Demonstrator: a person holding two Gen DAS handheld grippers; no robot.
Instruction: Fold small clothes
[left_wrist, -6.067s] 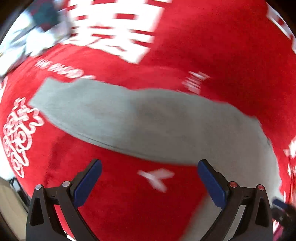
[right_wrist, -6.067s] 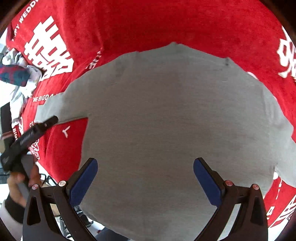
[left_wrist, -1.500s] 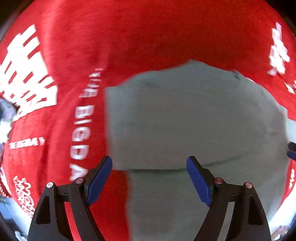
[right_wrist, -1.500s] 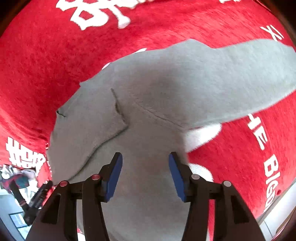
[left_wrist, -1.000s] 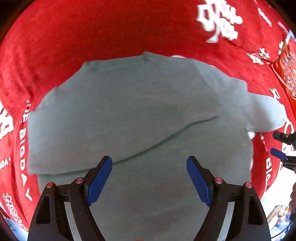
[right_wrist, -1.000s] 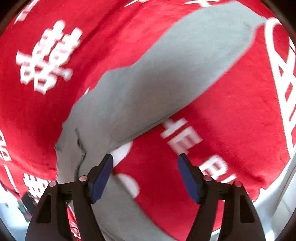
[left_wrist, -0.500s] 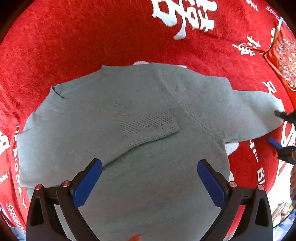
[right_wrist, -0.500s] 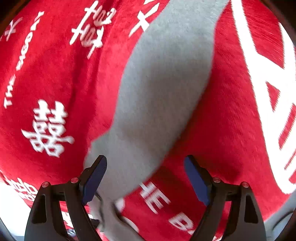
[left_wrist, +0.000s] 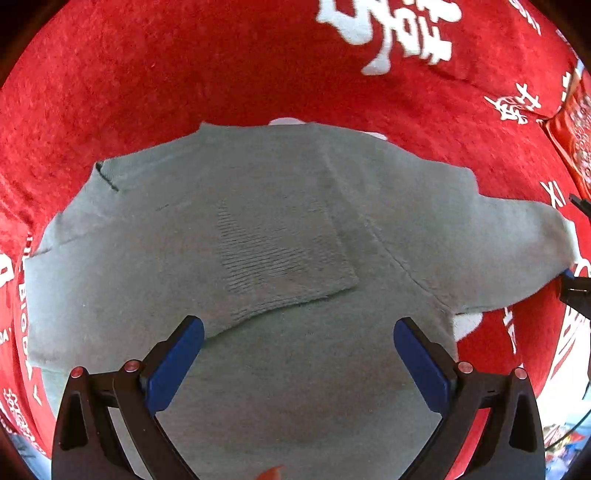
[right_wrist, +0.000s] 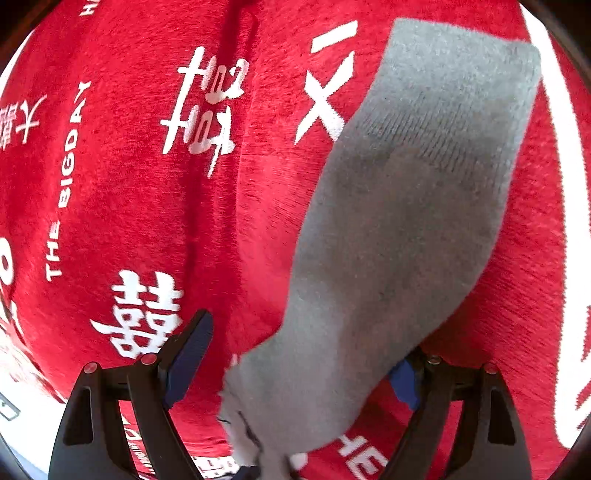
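Observation:
A small grey sweater (left_wrist: 295, 266) lies flat on a red cloth. One sleeve is folded across its chest, with the ribbed cuff (left_wrist: 280, 254) near the middle. The other sleeve (left_wrist: 517, 251) stretches out to the right. My left gripper (left_wrist: 299, 354) is open and empty above the sweater's lower body. My right gripper (right_wrist: 295, 354) is open over that outstretched sleeve (right_wrist: 406, 229), with one finger on each side of it and the right finger partly hidden under the cloth. Its ribbed cuff (right_wrist: 461, 96) lies far ahead. The right gripper's fingers (left_wrist: 574, 288) show at the left wrist view's right edge.
The red cloth (left_wrist: 184, 74) with white characters and lettering (right_wrist: 207, 107) covers the whole surface. Its edge shows at the lower left of the right wrist view (right_wrist: 22, 417) and at the lower right of the left wrist view (left_wrist: 561, 413).
My left gripper opened wider and settled over the sweater's body after laying one sleeve across the chest. My right gripper swung along the other sleeve toward its cuff and opened wider.

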